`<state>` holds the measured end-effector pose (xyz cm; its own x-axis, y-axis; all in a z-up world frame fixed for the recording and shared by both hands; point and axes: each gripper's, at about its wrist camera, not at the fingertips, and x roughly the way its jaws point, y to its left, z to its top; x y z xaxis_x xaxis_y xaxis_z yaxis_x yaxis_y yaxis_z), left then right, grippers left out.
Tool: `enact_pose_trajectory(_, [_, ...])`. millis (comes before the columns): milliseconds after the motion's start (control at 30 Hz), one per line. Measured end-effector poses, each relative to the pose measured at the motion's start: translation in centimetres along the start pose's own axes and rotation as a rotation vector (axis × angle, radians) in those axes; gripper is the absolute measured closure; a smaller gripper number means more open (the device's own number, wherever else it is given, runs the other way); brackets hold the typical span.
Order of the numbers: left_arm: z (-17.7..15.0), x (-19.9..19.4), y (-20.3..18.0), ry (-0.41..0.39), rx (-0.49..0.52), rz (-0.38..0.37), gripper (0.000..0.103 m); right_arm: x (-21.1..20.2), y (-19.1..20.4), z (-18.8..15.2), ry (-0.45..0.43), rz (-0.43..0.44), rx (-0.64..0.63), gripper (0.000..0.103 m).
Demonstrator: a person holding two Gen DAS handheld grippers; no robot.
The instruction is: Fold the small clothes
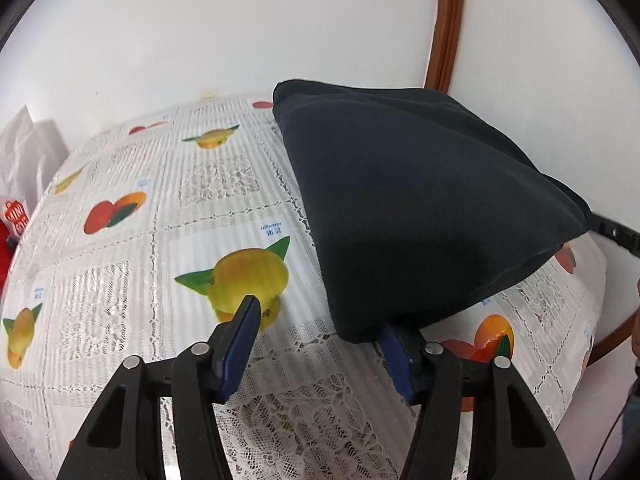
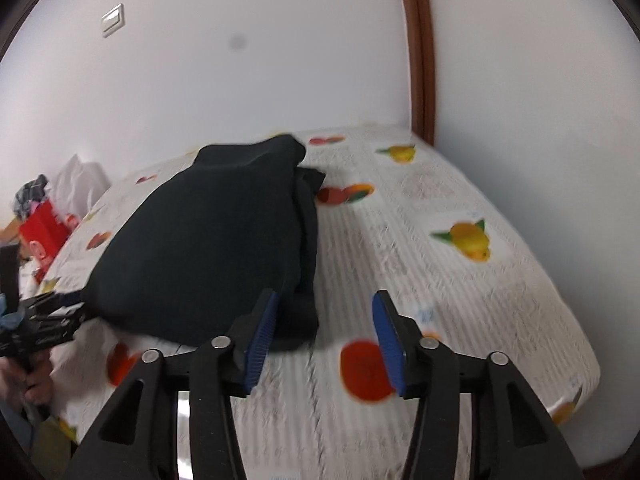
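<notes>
Black folded garment (image 1: 420, 200) on the fruit-print tablecloth (image 1: 160, 240); wall switch (image 2: 112, 20) only rightward; both hand-held grippers (image 2: 324, 332) parted, empty.

Two wrist cameras, both angled down over one table

Each looks close along its own fingers toward the far wall; both share the dark folded cloth garment (image 1: 420, 208) (image 2: 208, 240) on the fruit-printed white lace tablecloth (image 1: 160, 264) (image 2: 460, 300).

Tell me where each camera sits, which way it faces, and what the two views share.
Left wrist: on the left gripper, looking down over the fruit-print tablecloth toward the wall; dark garment ahead right, draped over its right finger.
Right wrist: on the right gripper, jaws open and bare, garment ahead left; a hand holding the other gripper at left.
Shared: garment, tablecloth, brown door frame.
</notes>
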<state>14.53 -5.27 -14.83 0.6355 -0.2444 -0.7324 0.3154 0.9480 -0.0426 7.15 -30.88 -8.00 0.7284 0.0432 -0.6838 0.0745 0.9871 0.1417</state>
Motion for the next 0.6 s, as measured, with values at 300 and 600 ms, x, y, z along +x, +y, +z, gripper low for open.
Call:
enact_pose_trajectory(300, [0.3,-0.4,-0.8,0.012,-0.013,-0.023,0.084,5.5,0.6,-1.8,0.046,0.049,0.075,0.057])
enact_pose_trajectory(600, [0.3,-0.7,1.5,-0.011,-0.107,-0.002,0.092,9.3,2.6,1.8,0.018,0.113,0.098,0.087])
